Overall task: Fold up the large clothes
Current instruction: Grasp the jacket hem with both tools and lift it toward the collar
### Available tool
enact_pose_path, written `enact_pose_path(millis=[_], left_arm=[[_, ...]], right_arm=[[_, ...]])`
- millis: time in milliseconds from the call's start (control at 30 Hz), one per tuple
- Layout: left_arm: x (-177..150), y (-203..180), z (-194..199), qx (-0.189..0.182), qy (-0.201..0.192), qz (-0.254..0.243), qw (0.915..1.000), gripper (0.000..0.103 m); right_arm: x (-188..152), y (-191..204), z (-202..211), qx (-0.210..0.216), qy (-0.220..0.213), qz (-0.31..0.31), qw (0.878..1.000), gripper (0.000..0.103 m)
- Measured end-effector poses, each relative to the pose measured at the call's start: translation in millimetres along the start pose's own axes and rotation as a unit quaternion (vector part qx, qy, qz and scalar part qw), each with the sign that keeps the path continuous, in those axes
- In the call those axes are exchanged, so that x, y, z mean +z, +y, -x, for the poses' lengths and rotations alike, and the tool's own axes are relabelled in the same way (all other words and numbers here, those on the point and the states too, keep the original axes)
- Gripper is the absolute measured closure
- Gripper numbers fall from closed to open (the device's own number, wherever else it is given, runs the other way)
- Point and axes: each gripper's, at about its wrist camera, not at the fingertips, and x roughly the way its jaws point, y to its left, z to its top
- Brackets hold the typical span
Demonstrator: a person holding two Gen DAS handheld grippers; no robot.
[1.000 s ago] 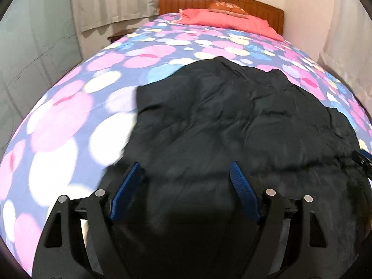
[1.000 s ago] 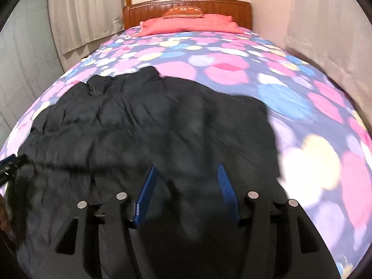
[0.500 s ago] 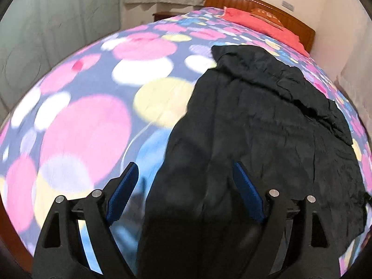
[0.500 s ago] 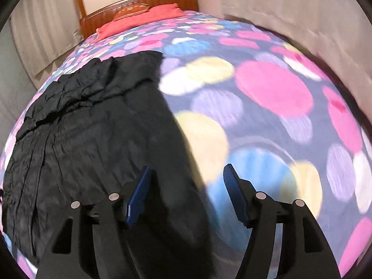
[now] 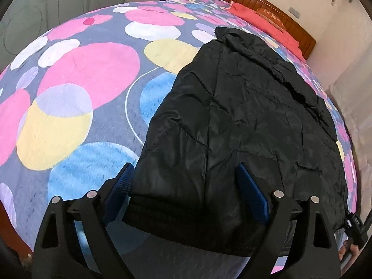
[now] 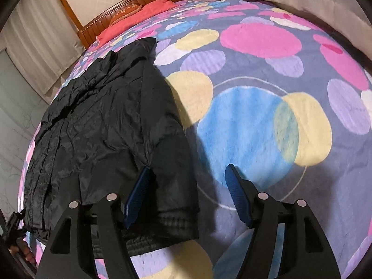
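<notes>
A black quilted jacket [image 5: 244, 125] lies flat on a bedspread [image 5: 76, 107] printed with pink, yellow, blue and lilac circles, its collar toward the far wooden headboard [image 5: 267, 4] and red pillows [image 6: 139, 16]. The left gripper [image 5: 186, 186] hovers at the jacket's near left corner, jaws spread wide, the ribbed sleeve cuff [image 5: 167, 211] lying between its blue pads. The right gripper [image 6: 187, 193] hovers at the near right edge, jaws likewise apart, straddling the other sleeve's outer edge; neither grasps the fabric.
</notes>
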Motion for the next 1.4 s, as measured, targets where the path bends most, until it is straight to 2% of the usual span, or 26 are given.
enact_pose_path(millis=[300,467,533,633,767,833,900,1033,1133,1333,1367,1400], left_arm=[[-5,2,2,-0.006,-0.014,0.024,0.9996,0.015],[-6,15,9,-0.032,-0.021,0.071,0.9967,0.016],[-8,20,13,-0.03,-0.02,0.086,0.9957,0.02],[-12,27,20,-0.03,-0.022,0.104,0.9939,0.02],[-15,23,18,-0.042,-0.013,0.101,0.9939,0.021],[-14,18,14,-0.054,-0.009,0.097,0.9938,0.029],[-13,13,12,-0.053,-0.01,0.094,0.9941,0.029],[-10,13,5,-0.063,-0.012,0.1,0.9929,0.048],[-9,14,2,-0.065,-0.013,0.099,0.9928,0.052],[-4,10,-4,-0.059,-0.019,0.085,0.9944,0.049],[-4,9,-4,-0.055,-0.021,0.079,0.9952,0.051],[-4,8,-3,-0.054,-0.023,0.076,0.9954,0.06]], right_arm=[[-14,14,1,0.004,-0.005,0.019,1.0,0.036],[-16,16,1,0.011,-0.004,0.02,1.0,0.037],[-16,15,1,0.014,-0.004,0.019,1.0,0.037],[-17,13,1,0.017,-0.005,0.014,1.0,0.037],[-18,16,2,0.014,-0.008,0.016,1.0,0.037],[-18,17,2,0.018,-0.007,0.016,1.0,0.044],[-19,16,3,0.031,-0.004,0.011,0.999,0.05],[-20,17,2,0.033,-0.003,0.009,0.999,0.051],[-19,17,2,0.034,-0.003,0.013,0.999,0.053],[-22,23,3,0.036,-0.002,0.024,0.999,0.064],[-23,23,3,0.037,-0.002,0.023,0.999,0.066],[-23,24,4,0.04,-0.002,0.022,0.999,0.071]])
